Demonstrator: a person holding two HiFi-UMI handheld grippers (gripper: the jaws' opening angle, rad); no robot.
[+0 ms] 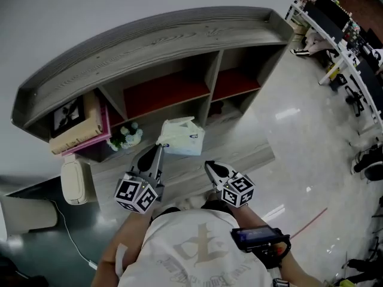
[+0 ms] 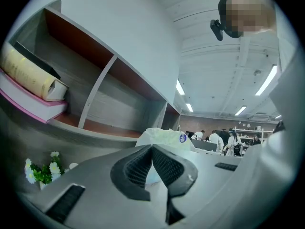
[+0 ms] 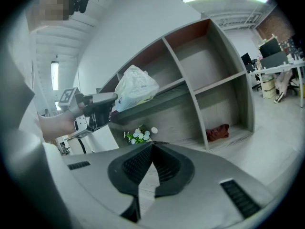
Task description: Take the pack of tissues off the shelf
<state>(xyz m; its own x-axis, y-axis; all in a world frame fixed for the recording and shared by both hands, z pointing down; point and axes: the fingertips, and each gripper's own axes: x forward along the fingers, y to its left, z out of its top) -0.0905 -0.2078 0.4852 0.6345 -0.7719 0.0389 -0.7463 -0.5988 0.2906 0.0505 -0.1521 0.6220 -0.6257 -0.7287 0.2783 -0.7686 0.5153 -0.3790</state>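
The pack of tissues [image 1: 181,136] is a white plastic-wrapped bundle. It hangs in front of the middle shelf level, off the boards. My left gripper [image 1: 159,143] is shut on the wrapping at the pack's near-left edge. In the left gripper view the jaws meet at the tip [image 2: 152,148], with the pack [image 2: 164,136] bulging just beyond them. The right gripper view shows the pack [image 3: 136,86] held up by the left gripper [image 3: 113,101] above the shelf's ledge. My right gripper [image 1: 209,166] is lower and to the right. It is shut [image 3: 152,144] with nothing between its fingers.
The grey wooden shelf unit [image 1: 155,40] has red-backed compartments. Stacked books [image 1: 78,130] lie at its left, with a small pot of white flowers [image 1: 125,137] below. A red cloth [image 3: 218,131] sits in a low compartment. A cream appliance [image 1: 75,181] stands at left, and office desks [image 1: 341,34] at far right.
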